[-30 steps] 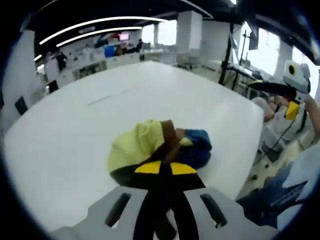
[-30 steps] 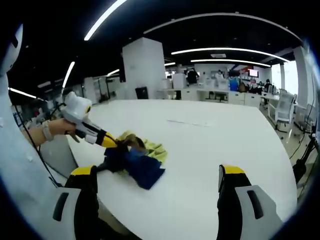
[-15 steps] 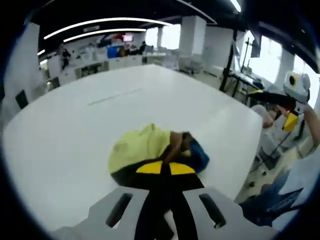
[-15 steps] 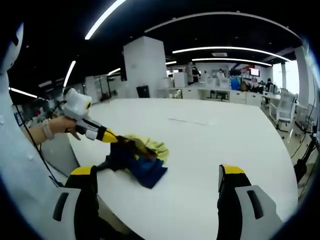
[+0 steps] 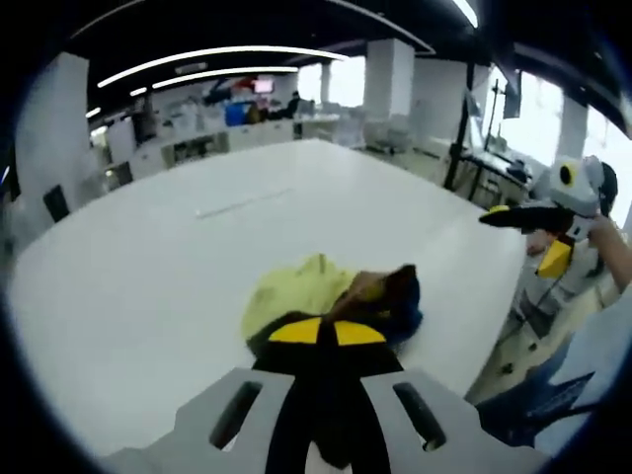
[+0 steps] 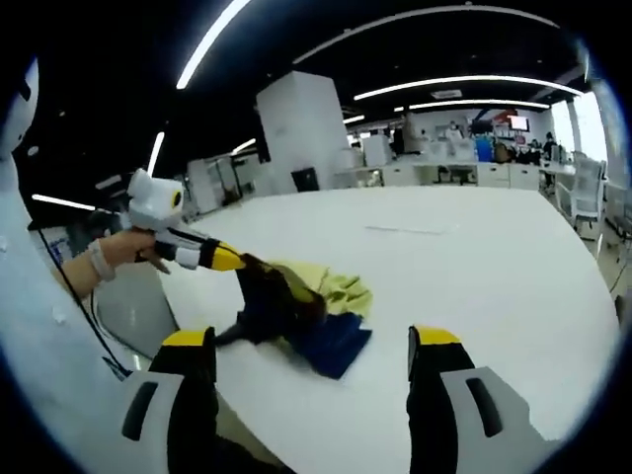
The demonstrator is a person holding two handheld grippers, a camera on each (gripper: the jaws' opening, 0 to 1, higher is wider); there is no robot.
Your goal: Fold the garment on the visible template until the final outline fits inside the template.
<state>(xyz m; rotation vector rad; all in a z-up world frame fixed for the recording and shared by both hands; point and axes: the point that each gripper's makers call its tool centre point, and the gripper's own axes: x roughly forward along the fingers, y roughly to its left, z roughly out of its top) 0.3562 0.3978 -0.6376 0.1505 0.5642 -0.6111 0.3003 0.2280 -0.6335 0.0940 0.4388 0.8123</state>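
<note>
One bunched garment [image 6: 301, 301] on white table [image 6: 494, 286], left gripper [image 5: 327, 331] clenching it, right gripper [image 6: 311, 346] released

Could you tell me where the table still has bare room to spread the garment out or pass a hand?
The white table is bare beyond the garment, out to its far edge. It is also bare to the garment's left in the left gripper view. The crowded spot is the near edge, where the left gripper is shut on the bunched garment. The right gripper, jaws apart, hovers nearby.
</note>
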